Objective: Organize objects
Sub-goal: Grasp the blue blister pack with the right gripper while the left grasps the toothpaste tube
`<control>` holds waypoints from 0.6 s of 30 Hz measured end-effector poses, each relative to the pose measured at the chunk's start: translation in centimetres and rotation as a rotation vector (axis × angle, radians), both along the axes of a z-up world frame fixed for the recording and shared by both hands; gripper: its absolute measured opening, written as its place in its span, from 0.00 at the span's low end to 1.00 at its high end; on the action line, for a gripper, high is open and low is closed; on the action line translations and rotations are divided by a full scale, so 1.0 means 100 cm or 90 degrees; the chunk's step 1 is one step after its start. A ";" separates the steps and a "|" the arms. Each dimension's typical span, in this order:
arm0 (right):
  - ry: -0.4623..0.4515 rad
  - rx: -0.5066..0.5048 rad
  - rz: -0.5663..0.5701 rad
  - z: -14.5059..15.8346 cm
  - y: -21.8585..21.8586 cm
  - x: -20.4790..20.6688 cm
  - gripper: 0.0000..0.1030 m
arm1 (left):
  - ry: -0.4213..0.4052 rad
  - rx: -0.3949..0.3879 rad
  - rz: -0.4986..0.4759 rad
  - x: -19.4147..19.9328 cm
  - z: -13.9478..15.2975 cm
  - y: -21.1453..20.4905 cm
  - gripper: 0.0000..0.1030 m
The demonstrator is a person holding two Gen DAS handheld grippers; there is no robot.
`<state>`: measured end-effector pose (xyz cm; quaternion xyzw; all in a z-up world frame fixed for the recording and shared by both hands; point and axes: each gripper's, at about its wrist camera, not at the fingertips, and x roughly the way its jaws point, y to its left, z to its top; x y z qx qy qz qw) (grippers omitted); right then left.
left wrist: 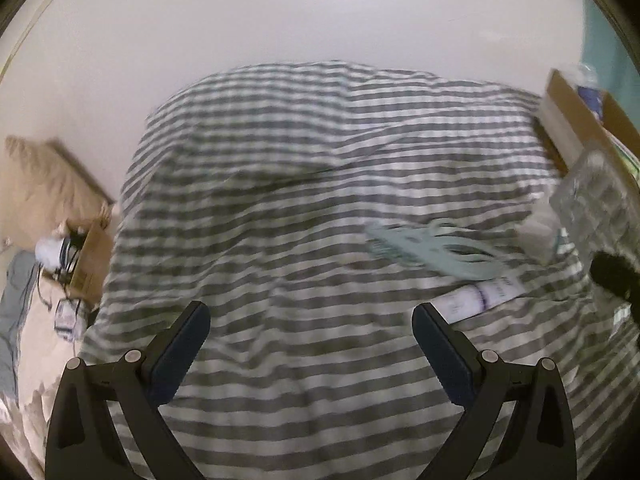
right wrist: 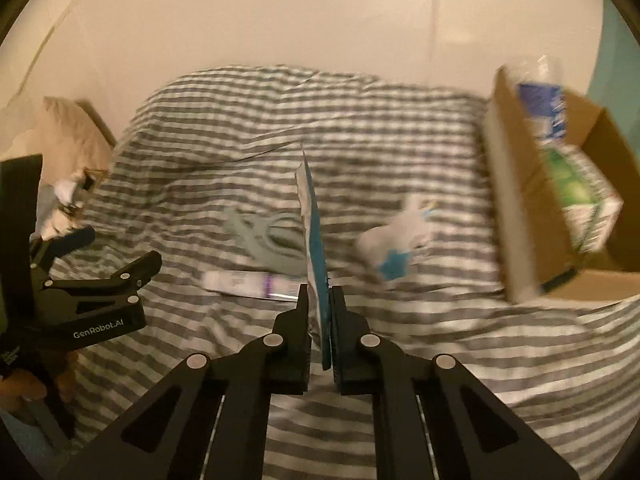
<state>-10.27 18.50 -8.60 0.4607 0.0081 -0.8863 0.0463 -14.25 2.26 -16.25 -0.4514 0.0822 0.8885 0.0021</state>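
Jaws of our right gripper pinch a thin flat packet standing edge-on, perhaps blue-backed, with the cardboard box at right of frame, while our left gripper hangs wide open, empty.

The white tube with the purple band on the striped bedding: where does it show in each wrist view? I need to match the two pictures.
Left wrist view: the white tube lies right of centre, just beyond the left gripper's right fingertip.
Right wrist view: the tube lies left of centre, beside the right gripper.
Shared landmark: the pale teal hanger lies just beyond the tube in both.
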 end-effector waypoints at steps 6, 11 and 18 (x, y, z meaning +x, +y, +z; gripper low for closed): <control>0.008 -0.037 -0.016 0.005 0.025 -0.006 0.07 | 0.016 -0.084 -0.130 -0.013 -0.022 0.052 1.00; 0.003 -0.072 -0.030 -0.006 0.039 -0.015 0.07 | -0.037 -0.055 -0.222 -0.030 -0.043 0.077 1.00; -0.027 -0.113 -0.061 -0.024 0.056 -0.018 0.07 | -0.076 -0.048 -0.302 -0.020 -0.058 0.114 0.50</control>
